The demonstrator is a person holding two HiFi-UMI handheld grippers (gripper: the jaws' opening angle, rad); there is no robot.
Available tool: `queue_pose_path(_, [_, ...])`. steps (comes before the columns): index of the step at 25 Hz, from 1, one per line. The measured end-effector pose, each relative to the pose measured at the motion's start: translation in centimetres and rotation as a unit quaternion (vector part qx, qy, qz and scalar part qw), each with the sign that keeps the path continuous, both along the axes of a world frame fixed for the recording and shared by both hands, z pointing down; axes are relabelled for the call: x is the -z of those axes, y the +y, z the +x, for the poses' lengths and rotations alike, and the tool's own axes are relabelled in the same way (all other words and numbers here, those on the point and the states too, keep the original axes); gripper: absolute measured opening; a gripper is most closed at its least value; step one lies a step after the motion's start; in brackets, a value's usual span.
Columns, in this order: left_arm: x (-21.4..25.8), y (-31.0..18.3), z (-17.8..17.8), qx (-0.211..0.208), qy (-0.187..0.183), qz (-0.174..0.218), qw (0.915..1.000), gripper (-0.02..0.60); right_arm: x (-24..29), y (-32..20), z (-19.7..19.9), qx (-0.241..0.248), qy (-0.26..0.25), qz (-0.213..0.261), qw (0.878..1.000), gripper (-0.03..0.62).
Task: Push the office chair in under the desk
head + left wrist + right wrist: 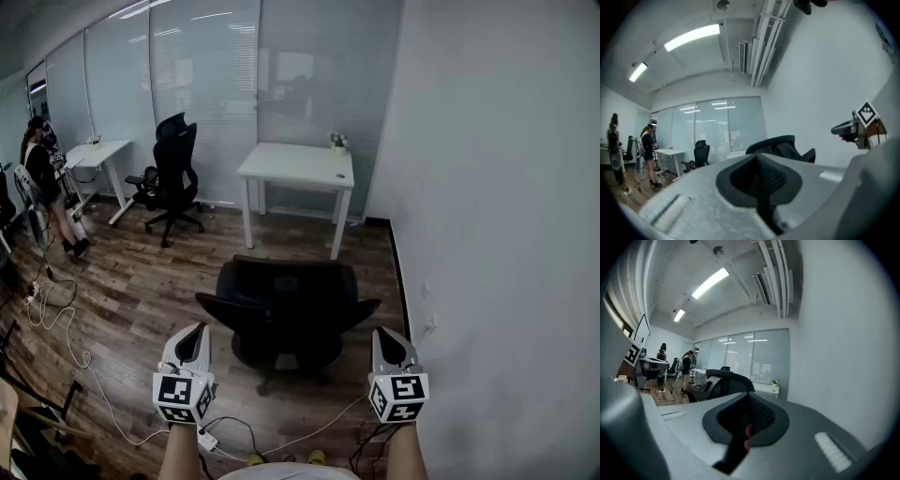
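Fingers of both grippers, left gripper (pixel 195 330) and right gripper (pixel 384 334), are pressed together and hold nothing. Black office chair (pixel 286 300) stands at centre frame, well apart from the white desk (pixel 298 165) above it. Probably heavy but rolls easily, so push on the stiff backrest with the 2 grippers.

Wood floor (pixel 141 281), office chair (pixel 286 305) before white desk (pixel 298 164), loose cables (pixel 58 323)
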State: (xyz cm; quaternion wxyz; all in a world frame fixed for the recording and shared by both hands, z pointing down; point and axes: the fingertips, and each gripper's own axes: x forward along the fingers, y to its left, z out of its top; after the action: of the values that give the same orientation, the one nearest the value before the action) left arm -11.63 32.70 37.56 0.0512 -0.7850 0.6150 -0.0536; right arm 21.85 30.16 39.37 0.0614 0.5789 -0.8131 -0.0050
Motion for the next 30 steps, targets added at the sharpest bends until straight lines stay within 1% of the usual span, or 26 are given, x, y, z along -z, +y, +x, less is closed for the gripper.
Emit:
queue_pose_path(15, [0.2,0.3,0.5,-0.003,0.0,0.001,1.0,-0.002,0.1,0.3,0.0,0.004,0.0,0.003,1.0,0.002])
queue_pose_path(20, [0.2,0.7,0.6,-0.005,-0.004,0.001,1.0,-0.002,0.4,0.7,0.3,0.006,-0.016,0.007,1.0,0.002])
queue_pose_path(30, [0.1,1.0,0.9,-0.009,-0.01,0.0,0.9999,-0.002,0.3,0.9,0.6,0.014,-0.02,0.01,1.0,0.003])
